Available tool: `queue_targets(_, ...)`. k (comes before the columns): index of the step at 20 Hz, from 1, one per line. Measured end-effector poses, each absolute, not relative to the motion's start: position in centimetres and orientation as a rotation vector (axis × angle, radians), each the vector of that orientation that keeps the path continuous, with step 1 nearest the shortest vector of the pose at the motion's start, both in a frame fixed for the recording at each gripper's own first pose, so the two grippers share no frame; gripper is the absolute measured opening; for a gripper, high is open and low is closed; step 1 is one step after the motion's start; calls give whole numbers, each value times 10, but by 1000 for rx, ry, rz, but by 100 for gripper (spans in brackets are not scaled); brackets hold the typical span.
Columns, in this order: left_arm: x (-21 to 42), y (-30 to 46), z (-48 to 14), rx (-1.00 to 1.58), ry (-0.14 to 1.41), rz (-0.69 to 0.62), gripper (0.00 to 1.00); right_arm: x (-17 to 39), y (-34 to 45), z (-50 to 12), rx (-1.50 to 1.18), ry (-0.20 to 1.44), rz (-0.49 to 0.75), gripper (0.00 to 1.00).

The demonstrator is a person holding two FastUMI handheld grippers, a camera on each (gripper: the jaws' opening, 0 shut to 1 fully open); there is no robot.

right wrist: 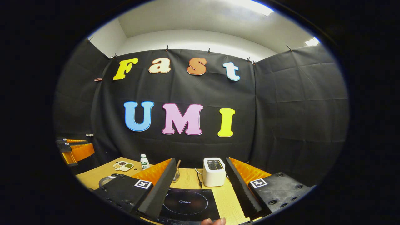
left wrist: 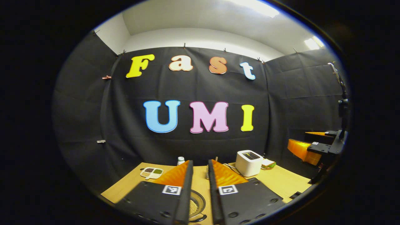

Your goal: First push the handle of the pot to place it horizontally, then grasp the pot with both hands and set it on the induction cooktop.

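Right claw [right wrist: 200, 187] above induction cooktop [right wrist: 187, 204]

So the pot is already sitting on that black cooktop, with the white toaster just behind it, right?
Not quite. In the right gripper view the black cooktop is bare, with the white toaster just behind it. The pot sits on the table off to its left, partly hidden by the right claw.

The right gripper [right wrist: 200, 184] hangs with jaws wide apart above the induction cooktop [right wrist: 187, 204]; a white toaster [right wrist: 214, 172] stands just behind it.
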State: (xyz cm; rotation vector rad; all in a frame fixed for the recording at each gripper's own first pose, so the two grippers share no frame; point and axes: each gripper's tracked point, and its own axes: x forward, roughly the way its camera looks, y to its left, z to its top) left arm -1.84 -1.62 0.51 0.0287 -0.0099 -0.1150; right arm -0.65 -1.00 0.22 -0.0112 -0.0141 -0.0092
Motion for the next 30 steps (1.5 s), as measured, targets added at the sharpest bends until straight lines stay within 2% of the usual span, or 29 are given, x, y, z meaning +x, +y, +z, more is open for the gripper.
queue_targets(1, -20, -13, 1, 32, 10, -111, 6, -7, -10, 2, -14, -13, -8, 97)
queue_targets(5, -26, 6, -38, 2, 153, -130, 5, -7, -8, -2, -26, -8, -2, 97)
queue_targets(14, -57, 31, -191, -48, 699, -258, 5, -7, -9, -10, -36, 11, -3, 97)
queue_targets(19, -75, 38, -248, -37, 926, -306, 5, -7, -11, -11, -42, 15, -9, 97)
queue_targets(23, -79, 45, -285, 21, 1047, -335, 5, -6, -15, -14, -48, 22, -22, 97)
queue_targets(30, -62, 47, -325, 65, 1162, -347, 5, -1, -24, -22, -58, 38, -54, 97)
